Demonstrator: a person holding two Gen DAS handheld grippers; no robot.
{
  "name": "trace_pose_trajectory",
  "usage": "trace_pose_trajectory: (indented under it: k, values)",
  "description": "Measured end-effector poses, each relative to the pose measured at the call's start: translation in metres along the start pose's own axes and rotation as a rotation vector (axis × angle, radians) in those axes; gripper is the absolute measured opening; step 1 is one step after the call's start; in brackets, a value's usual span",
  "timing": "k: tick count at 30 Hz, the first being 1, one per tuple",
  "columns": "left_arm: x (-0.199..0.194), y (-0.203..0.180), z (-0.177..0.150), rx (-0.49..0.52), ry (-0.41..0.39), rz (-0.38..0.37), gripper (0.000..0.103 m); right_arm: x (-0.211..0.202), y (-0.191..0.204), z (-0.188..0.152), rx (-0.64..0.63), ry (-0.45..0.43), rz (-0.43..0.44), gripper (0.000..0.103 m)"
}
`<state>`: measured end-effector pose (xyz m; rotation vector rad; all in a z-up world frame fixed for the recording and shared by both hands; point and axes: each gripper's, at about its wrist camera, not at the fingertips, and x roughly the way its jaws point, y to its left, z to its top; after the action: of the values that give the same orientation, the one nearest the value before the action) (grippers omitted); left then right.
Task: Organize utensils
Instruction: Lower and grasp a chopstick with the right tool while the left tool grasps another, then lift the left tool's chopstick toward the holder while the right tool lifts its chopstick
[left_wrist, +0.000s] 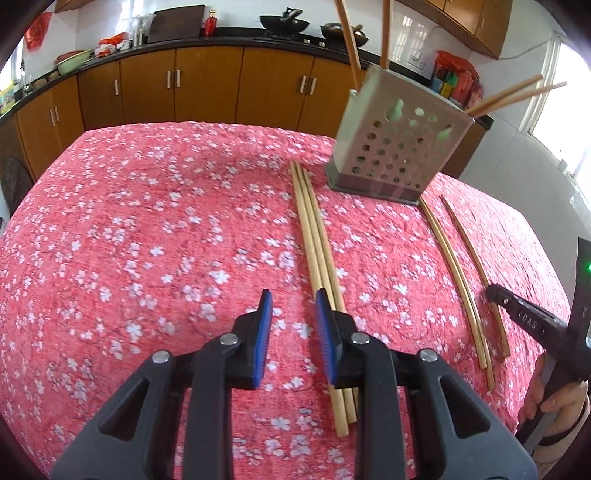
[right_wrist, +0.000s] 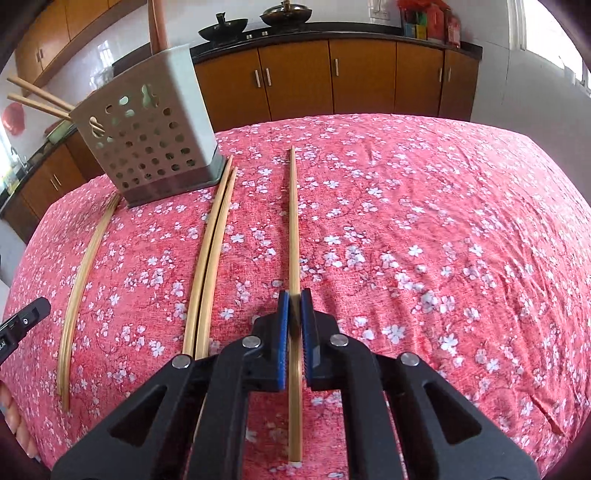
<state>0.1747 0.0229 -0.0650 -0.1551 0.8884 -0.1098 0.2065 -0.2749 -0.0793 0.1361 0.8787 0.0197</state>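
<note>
While over cloth (left_wrist: 147, 221):
left gripper (left_wrist: 293, 306): released, beside chopsticks (left_wrist: 317, 243)
right gripper (right_wrist: 294, 310): grasping chopstick (right_wrist: 293, 229)
holder (right_wrist: 147, 144): upright

A worktop (left_wrist: 147, 221) under a red flowered cloth (right_wrist: 443, 221) carries a perforated holder (left_wrist: 391, 155). Chopsticks (left_wrist: 317, 236) lie flat on it in separate groups beside the holder.
</note>
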Motion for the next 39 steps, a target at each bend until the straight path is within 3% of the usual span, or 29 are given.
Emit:
trace_pose_trajectory:
  k: [9,17,26,39]
  values:
    - [0.015,-0.015,-0.007,0.077,0.051,-0.006,0.015,-0.001,0.003,-0.003,-0.020,-0.003,-0.004,0.008]
    - [0.027,-0.022,-0.005,0.119,0.055,0.073,0.009,-0.009,0.010,-0.009,-0.057,-0.004,0.009,0.008]
    - [0.032,0.034,0.014,0.013,0.029,0.153,0.008,-0.006,-0.016,0.002,-0.028,-0.024,-0.051,0.008]
    - [0.026,0.050,0.012,-0.018,-0.009,0.116,0.010,-0.003,-0.027,0.005,0.002,-0.026,-0.058,0.008]
